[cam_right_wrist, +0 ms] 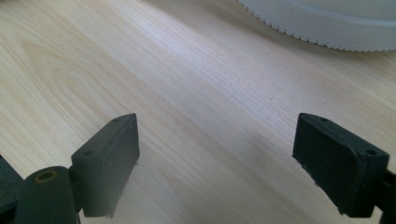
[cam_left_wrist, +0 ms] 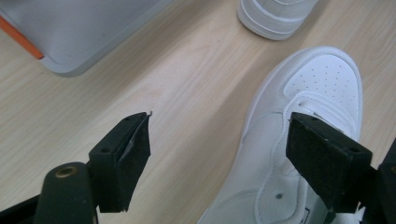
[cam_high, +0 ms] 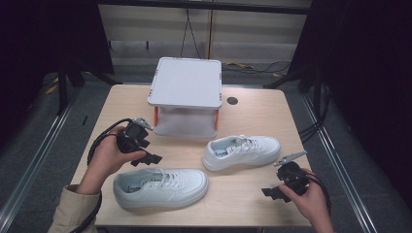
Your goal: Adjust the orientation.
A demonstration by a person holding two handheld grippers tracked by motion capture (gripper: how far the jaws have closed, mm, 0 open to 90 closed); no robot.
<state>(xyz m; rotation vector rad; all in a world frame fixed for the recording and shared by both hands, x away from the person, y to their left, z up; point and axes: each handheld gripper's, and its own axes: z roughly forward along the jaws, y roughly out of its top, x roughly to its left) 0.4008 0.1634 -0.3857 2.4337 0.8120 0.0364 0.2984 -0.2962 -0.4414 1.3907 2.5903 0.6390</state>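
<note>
Near white sneaker [cam_high: 160, 187] lying on the bench [cam_high: 252, 116], just beside the left gripper [cam_high: 145, 158], jaws wide open. Likely light, soft-sided, smooth; best pinched at collar or tongue. Right gripper [cam_high: 272, 192] open too, over bare wood.

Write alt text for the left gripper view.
The open left gripper hangs over a wooden table, its right jaw above a white shoe. A second shoe's toe shows at the top, a grey stand's corner at upper left.

High view looks down on the table [cam_high: 252, 116]; gripper views hover close above it.
</note>
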